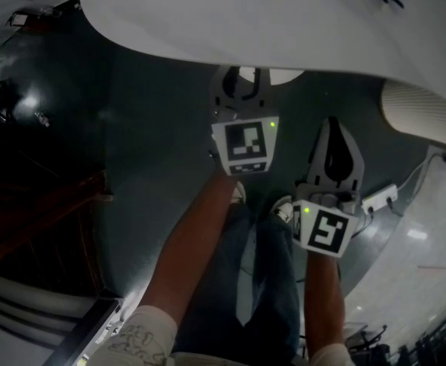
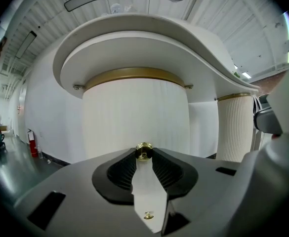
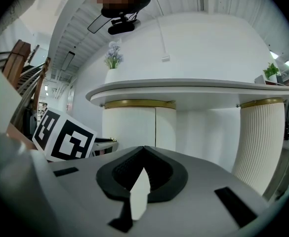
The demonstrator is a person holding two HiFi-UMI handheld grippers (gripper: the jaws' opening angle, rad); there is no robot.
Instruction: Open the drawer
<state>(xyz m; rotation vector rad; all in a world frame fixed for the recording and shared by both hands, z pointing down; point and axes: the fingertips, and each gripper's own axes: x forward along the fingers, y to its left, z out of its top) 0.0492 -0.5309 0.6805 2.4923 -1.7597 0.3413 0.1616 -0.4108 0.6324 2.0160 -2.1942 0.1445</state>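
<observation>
Overhead, the white desk (image 2: 134, 38) spreads its curved top. Under that top's rounded front edge, below a gold band, stands the drawer (image 2: 134, 115) – a curved white ribbed front. The left gripper (image 2: 144, 152) reaches level to the middle of this front; the cube (image 1: 245, 145) on it bears a black-and-white square marker. The right gripper (image 3: 143, 149) hangs well back from the desk, beside the left one, with a like marker cube (image 1: 328, 232). Its tongs are pinched together at the tips and hold nothing. The left tongs stand narrow – their tips press both sides of the drawer's small gold knob (image 2: 144, 151).
</observation>
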